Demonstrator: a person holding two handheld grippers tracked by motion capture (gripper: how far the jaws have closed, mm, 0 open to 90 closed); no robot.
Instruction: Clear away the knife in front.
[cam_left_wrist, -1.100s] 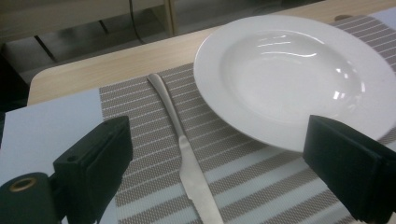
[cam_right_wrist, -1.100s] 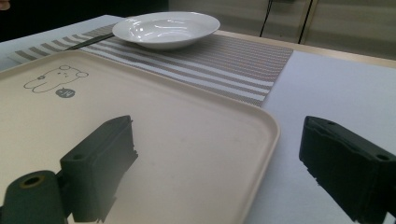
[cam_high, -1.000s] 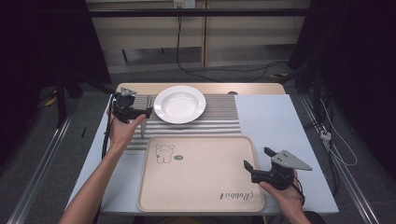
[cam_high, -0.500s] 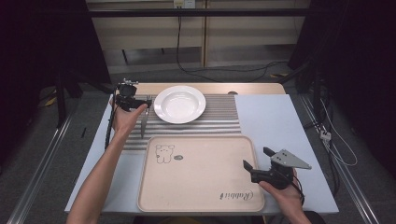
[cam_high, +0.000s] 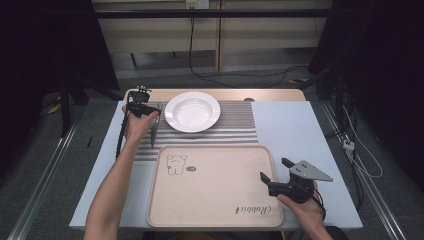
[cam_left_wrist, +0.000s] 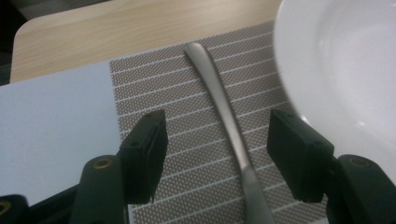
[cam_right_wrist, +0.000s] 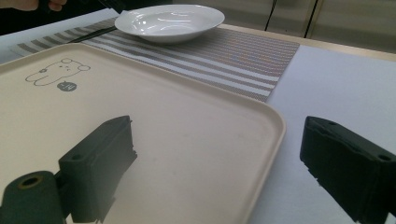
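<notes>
The left tool (cam_left_wrist: 219, 154) stands over a metal handle (cam_left_wrist: 224, 116) on the striped mat (cam_high: 235, 125) near the worktop's far left corner. Its jaws have just been closing, with the handle between them, untouched. Just beside it sits the white plate (cam_high: 192, 111), with nothing in it. The tray (cam_high: 215, 185) at the near edge holds nothing. The right tool (cam_high: 277, 170) is open over the tray's right rim.

Slim matte steel utensil handle (cam_left_wrist: 229, 126), flat on striped placemat (cam_left_wrist: 187, 107), just beside white plate (cam_left_wrist: 345, 60)
</notes>
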